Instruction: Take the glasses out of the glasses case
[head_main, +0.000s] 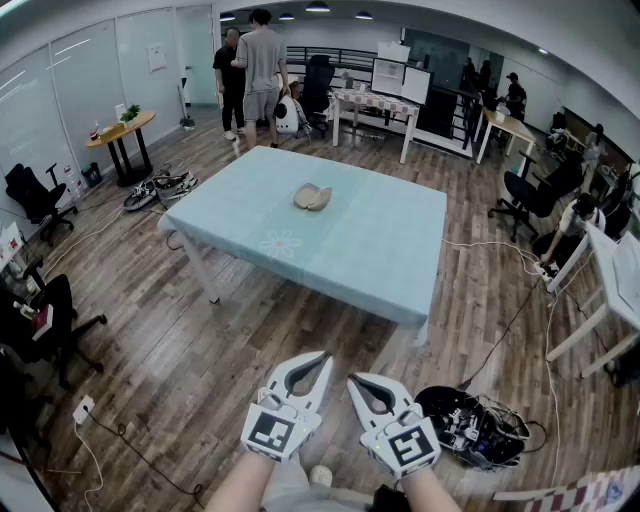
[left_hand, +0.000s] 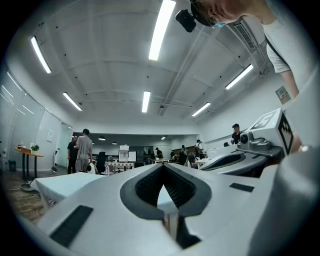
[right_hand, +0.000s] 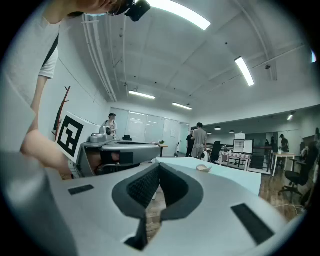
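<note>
- Step: approach, not yet begun. Both grippers are held low over the wooden floor, well short of the bench (head_main: 350, 250), and neither touches anything.
- Left gripper (head_main: 322, 357): jaws closed tip to tip, nothing between them.
- Right gripper (head_main: 353, 380): jaws likewise closed and empty. It sits just beside the left one.
- Case (head_main: 313, 197): a tan, two-lobed shape near the middle of the bench's pale blue cloth. It seems to lie open in two halves, though it is too small to be sure. No glasses can be made out in it.
- Next move, as a judgement: walk up to the bench, part the jaws, steady the case with one gripper and reach in for the glasses with the other.
- Count: one case, one bench, two grippers, and two people (head_main: 250, 70) standing beyond the bench's far end.
</note>
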